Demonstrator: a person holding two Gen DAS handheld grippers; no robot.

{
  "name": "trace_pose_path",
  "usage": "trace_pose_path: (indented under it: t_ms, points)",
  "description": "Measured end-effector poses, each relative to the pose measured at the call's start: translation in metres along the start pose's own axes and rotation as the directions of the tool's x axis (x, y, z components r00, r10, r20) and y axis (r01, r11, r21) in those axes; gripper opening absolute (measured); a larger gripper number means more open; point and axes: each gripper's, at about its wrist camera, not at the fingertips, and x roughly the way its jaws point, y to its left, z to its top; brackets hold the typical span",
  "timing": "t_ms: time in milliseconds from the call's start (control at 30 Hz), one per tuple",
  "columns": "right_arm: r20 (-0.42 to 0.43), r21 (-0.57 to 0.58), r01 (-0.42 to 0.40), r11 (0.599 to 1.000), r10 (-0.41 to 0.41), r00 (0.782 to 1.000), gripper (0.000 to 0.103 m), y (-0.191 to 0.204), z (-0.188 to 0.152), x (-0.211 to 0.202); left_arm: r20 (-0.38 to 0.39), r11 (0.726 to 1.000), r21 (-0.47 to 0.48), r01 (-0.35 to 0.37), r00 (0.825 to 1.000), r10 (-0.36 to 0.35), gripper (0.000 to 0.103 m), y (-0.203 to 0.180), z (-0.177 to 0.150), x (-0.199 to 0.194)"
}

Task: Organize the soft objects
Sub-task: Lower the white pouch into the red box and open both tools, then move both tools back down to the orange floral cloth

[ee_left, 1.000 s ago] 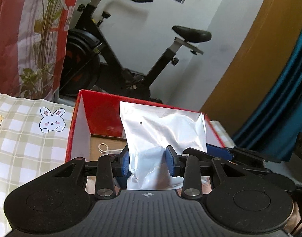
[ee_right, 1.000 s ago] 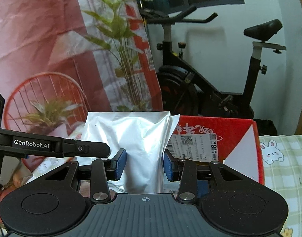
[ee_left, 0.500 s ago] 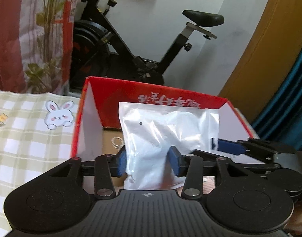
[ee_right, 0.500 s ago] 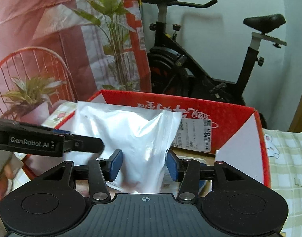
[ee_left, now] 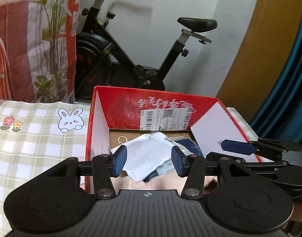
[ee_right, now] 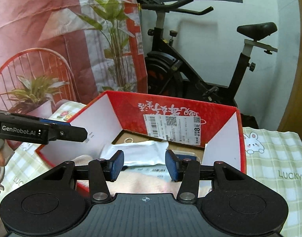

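A white soft plastic pouch (ee_left: 149, 156) lies inside the red cardboard box (ee_left: 119, 106), on a dark blue item (ee_left: 188, 144) and a pale pink soft thing (ee_left: 162, 183). My left gripper (ee_left: 149, 163) is open and empty, just above the pouch. In the right wrist view the pouch (ee_right: 139, 152) lies flat in the box (ee_right: 129, 106) and my right gripper (ee_right: 144, 165) is open and empty over it. The right gripper's fingers (ee_left: 238, 148) show at the box's right wall, and the left gripper (ee_right: 52, 132) shows at the left.
The box stands on a green checked cloth with bunny prints (ee_left: 32, 138). A shipping label (ee_right: 170, 128) is on the box's far wall and a rubber band (ee_left: 122, 139) on its floor. An exercise bike (ee_left: 131, 59) and a printed curtain (ee_right: 52, 39) stand behind.
Both grippers held the white pouch upright over the box. They lowered it, opened, and let it go; it now lies flat inside the box.
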Motion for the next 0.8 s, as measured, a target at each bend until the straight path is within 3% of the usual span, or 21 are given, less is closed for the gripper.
trace_pose_path:
  t_ms: [200, 400, 667, 800]
  points:
    - [0.021, 0.011, -0.019, 1.0, 0.019, 1.0, 0.044, 0.012, -0.016, -0.035, 0.008, 1.0, 0.006, 0.004, 1.0, -0.004, 0.052, -0.013, -0.023, -0.035]
    - [0.011, 0.002, -0.031, 1.0, 0.031, 0.999, 0.044, 0.028, -0.052, -0.066, -0.012, 0.998, -0.063, 0.017, 1.0, -0.018, 0.052, -0.014, -0.067, -0.068]
    - [-0.098, -0.016, -0.057, 0.998, 0.056, 0.994, 0.044, 0.046, -0.122, -0.079, -0.133, 0.985, -0.169, 0.038, 0.989, -0.061, 0.051, -0.018, -0.151, -0.076]
    - [-0.14, -0.019, -0.055, 0.998, 0.052, 0.989, 0.044, 0.052, -0.148, -0.082, -0.2, 0.974, -0.224, 0.019, 0.978, -0.065, 0.051, -0.012, -0.177, -0.07]
